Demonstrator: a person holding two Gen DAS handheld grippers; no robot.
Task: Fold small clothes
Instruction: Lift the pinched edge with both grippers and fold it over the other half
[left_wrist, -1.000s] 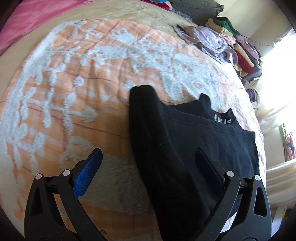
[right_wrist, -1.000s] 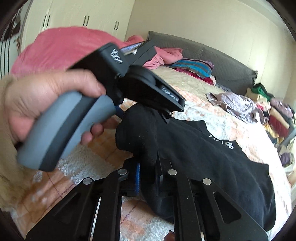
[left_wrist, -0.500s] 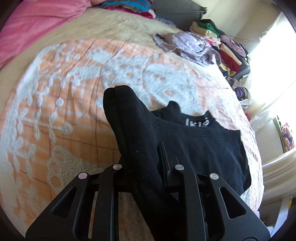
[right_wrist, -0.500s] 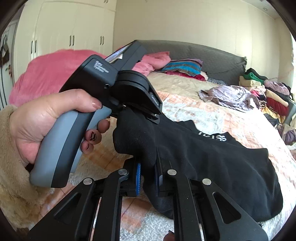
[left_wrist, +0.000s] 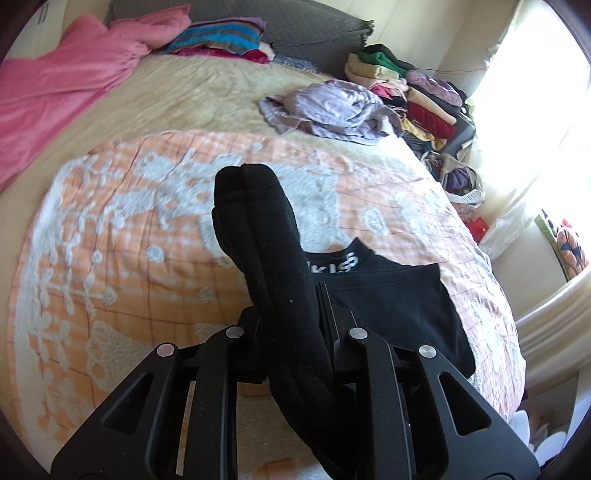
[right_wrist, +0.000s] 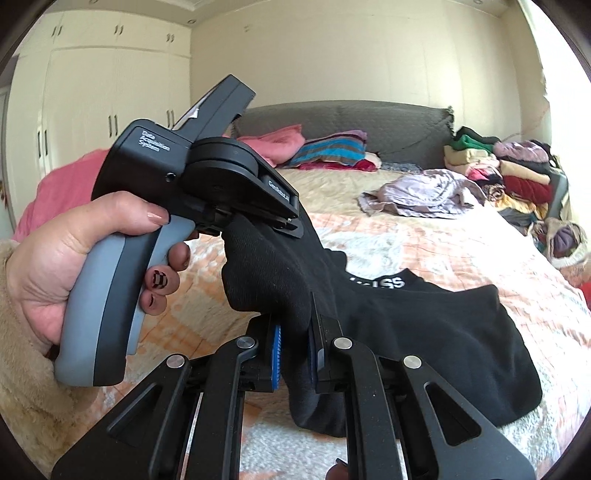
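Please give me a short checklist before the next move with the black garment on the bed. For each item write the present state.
1. Left gripper shut on the black garment: ok.
2. Right gripper shut on the same garment: ok.
3. Both grips on the same bunched edge, close together: ok.
4. The rest of the garment rests on the orange blanket: ok.
5. Blanket bare beyond the garment, lilac clothes pile farther off: ok.
6. Layers under the fold lie flat: cannot tell.
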